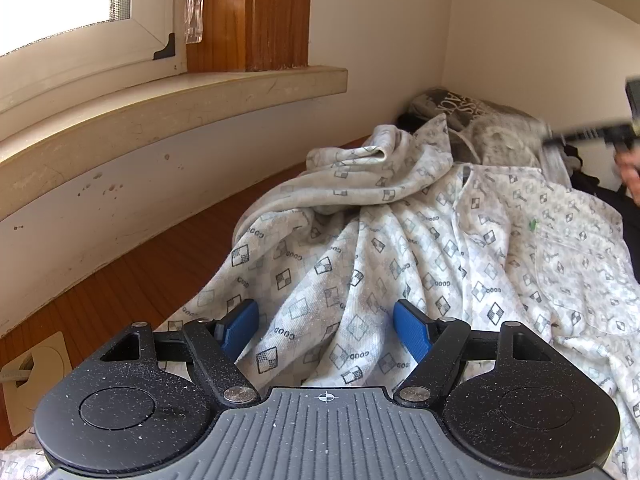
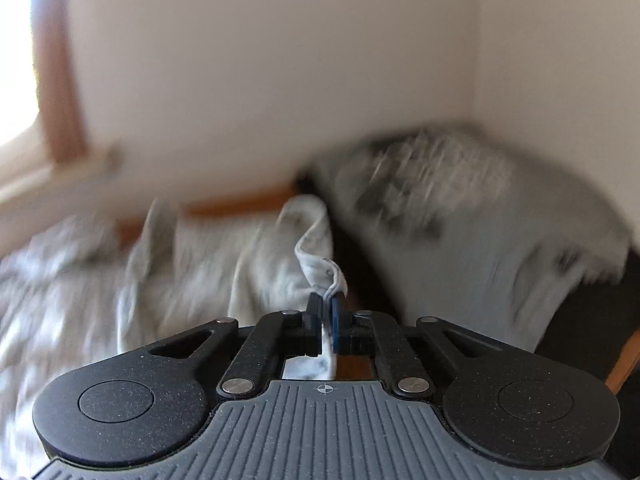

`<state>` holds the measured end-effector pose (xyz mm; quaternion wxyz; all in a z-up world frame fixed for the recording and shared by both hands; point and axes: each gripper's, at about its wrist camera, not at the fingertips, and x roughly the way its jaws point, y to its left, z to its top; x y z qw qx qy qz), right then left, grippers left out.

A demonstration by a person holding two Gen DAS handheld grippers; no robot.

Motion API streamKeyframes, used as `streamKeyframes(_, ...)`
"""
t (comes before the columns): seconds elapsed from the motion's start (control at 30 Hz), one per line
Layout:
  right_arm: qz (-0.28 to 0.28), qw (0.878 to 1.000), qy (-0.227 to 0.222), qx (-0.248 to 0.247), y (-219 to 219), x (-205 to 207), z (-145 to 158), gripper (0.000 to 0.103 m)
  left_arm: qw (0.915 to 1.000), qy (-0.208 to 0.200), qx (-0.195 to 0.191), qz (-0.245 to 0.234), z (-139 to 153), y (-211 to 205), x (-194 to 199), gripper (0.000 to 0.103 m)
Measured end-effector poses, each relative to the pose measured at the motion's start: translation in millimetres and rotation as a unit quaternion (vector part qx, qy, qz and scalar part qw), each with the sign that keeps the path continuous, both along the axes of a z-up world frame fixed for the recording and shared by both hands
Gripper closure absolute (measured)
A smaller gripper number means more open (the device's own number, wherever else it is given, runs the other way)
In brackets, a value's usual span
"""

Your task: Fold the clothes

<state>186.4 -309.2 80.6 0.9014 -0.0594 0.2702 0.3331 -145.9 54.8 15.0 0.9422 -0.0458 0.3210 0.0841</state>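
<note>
- Corner of a cream-walled room; window (image 1: 60,0) with a pale stone sill (image 1: 172,108) along the left wall, wood-grain surface (image 1: 132,280) running beneath it to the far corner.
- White patterned shirt (image 1: 400,248), printed with small grey diamonds and the word "GOOD", spread rumpled over the surface from its near edge towards the far corner, one part bunched up high near the middle.
- Behind it, heaped in the far corner, grey garment (image 1: 508,140) and a dark printed one (image 1: 452,104).
- Left gripper (image 1: 326,322) low over the shirt's near part, blue pads (image 1: 412,334) wide apart, cloth lying under and between them, not pinched.
- Right gripper (image 2: 325,316) closed tight on a pale edge of the shirt (image 2: 320,240); a strip of the cloth sticking up past the pads, more hanging below them.
- Right wrist view heavily blurred; grey garment (image 2: 460,208) only a smear at right.
- In the left wrist view, right gripper (image 1: 592,134) seen as a dark blur at the right edge, part of a hand (image 1: 628,170) beside it.
</note>
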Motion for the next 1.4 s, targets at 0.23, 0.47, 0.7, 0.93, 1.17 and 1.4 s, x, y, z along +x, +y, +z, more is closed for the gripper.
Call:
streamKeyframes(0.23, -0.101, 0.995, 0.005, 0.000, 15.3, 30.4, 4.5, 0.069, 1.0000, 0.001, 0.000, -0.001, 0.4, -0.6, 0.2, 0.025)
streamKeyframes(0.47, -0.057, 0.993, -0.088, 0.047, -1.8, -32.9, 0.6, 0.053, 1.0000, 0.002, 0.002, -0.002, 0.6, -2.1, 1.1, 0.025)
streamKeyframes(0.7, 0.119, 0.993, -0.022, -0.005, 55.0, -79.3, -39.8, 0.052, 1.0000, 0.003, 0.006, -0.001, 1.2, -3.6, 1.9, 0.025)
streamKeyframes(0.93, 0.146, 0.989, -0.001, -0.003, 109.4, -83.1, -25.6, 0.052, 1.0000, 0.004, 0.005, -0.001, 1.4, -4.0, 2.2, 0.025)
streamKeyframes(1.17, 0.196, 0.980, 0.022, 0.011, 187.0, -83.4, -6.6, 0.052, 1.0000, 0.005, 0.008, -0.002, 1.6, -5.4, 2.4, 0.025)
streamKeyframes(1.4, 0.229, 0.972, 0.036, -0.041, 229.2, -92.3, -18.0, 0.030, 0.9999, 0.007, 0.010, -0.002, 1.9, -7.7, 2.7, 0.025)
